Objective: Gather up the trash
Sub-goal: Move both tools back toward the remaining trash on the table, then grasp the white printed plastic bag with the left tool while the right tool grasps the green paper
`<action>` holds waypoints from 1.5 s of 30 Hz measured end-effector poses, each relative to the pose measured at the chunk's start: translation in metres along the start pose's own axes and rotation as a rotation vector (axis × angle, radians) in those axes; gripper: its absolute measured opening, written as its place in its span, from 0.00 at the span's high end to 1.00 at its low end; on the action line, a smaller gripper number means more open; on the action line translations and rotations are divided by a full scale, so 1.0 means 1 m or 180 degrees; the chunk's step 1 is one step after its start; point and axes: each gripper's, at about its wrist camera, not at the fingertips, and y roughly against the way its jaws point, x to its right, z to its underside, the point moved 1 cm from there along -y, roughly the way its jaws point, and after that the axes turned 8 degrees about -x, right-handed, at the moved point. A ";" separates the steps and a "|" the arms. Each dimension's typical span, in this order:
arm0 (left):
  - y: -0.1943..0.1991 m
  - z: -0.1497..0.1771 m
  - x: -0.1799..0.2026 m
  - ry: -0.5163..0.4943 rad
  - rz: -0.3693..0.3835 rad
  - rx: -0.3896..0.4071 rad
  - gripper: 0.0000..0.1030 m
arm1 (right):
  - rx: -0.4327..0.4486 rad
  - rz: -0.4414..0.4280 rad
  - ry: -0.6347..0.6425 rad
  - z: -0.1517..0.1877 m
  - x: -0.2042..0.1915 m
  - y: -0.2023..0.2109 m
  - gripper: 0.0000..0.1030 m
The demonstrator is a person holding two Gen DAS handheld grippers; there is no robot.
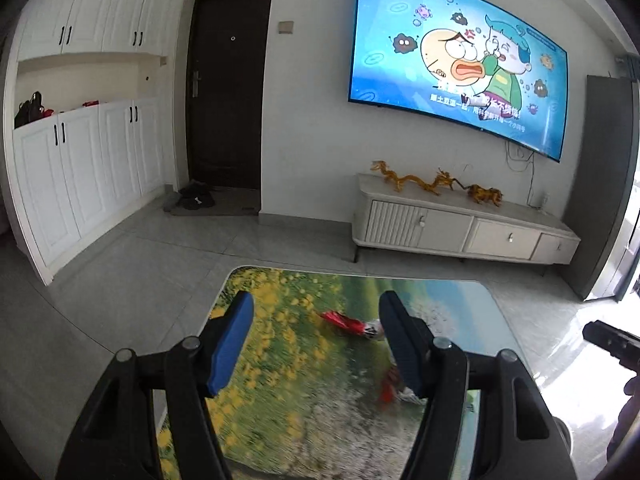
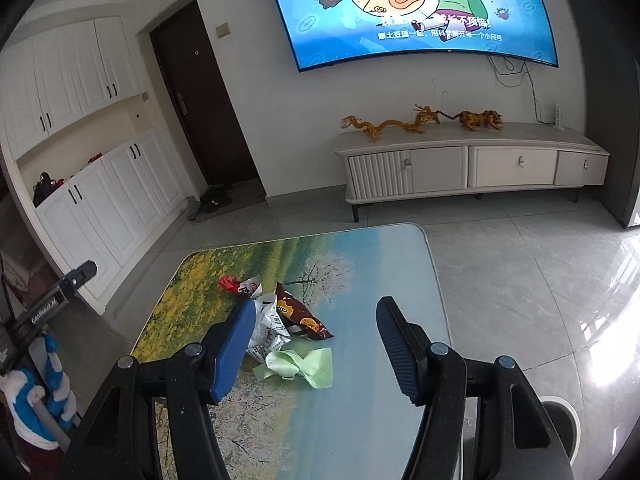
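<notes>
Grippers are both hovering above the table with fingers spread apart and gripping nothing: the left gripper [image 1: 316,340] is facing a red wrapper [image 1: 346,322], and the right gripper [image 2: 316,344] is pointing past a small heap of trash. That heap is lying on the table [image 2: 380,280]: a brown snack bag [image 2: 302,316], a white wrapper [image 2: 268,330], a crumpled green paper [image 2: 300,366] nearest the gripper. Beyond, a television [image 2: 416,8] is playing above a white cabinet [image 2: 472,164].

Spread left hand-held gripper [image 1: 316,340] above wrappers [image 1: 352,324]
</notes>
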 end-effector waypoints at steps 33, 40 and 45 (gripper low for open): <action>-0.181 0.055 0.153 -0.0711 0.0815 -0.1339 0.76 | -0.0718 -0.0779 0.0402 0.059 -0.011 -0.131 0.84; -0.169 0.062 0.153 -0.0691 0.0936 -0.1289 0.91 | -0.0617 -0.0832 0.0346 0.065 -0.006 -0.111 0.88; -0.139 0.058 0.140 -0.0632 0.1052 -0.1169 0.92 | -0.0498 -0.0867 0.0293 0.069 -0.003 -0.089 0.89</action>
